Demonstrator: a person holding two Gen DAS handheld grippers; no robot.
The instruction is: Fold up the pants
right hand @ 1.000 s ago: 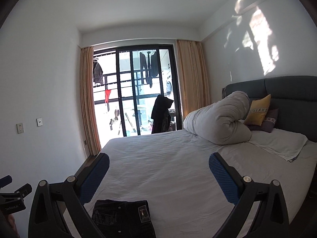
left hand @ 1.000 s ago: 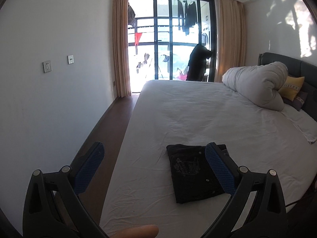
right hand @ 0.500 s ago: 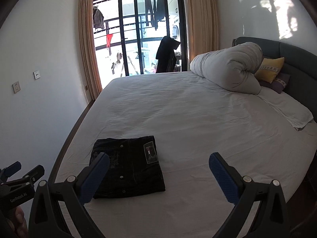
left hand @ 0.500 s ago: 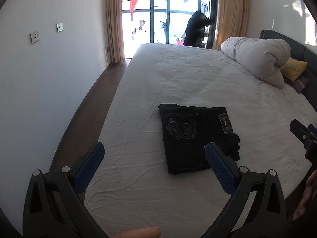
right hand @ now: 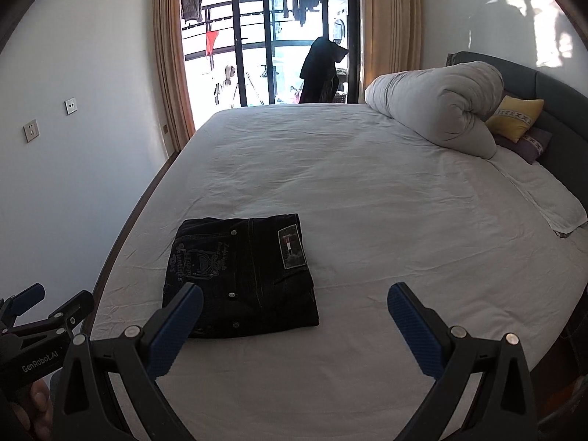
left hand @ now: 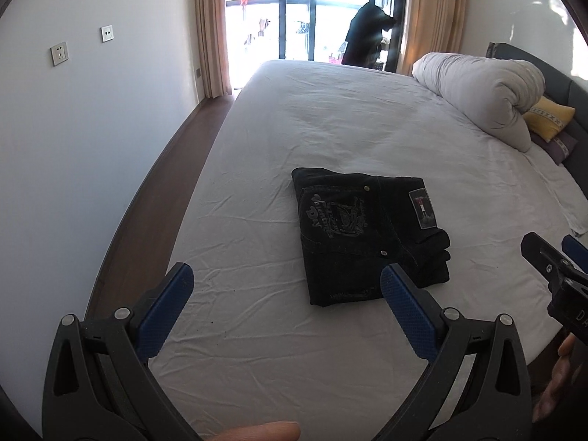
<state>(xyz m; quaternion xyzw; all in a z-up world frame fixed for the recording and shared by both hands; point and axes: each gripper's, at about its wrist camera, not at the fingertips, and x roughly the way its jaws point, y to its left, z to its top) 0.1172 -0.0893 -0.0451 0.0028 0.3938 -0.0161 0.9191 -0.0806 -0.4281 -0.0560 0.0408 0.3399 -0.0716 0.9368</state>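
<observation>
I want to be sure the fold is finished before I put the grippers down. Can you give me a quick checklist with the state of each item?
1. Pants folded into a compact stack: ok.
2. Pants lying flat on the bed, away from its edge: ok.
3. Left gripper open, holding nothing: ok.
4. Right gripper open, holding nothing: ok.
5. Layers underneath aligned: cannot tell; one folded end bulges out at the side.

both views tipped down, pants (left hand: 364, 235) now fully visible
</observation>
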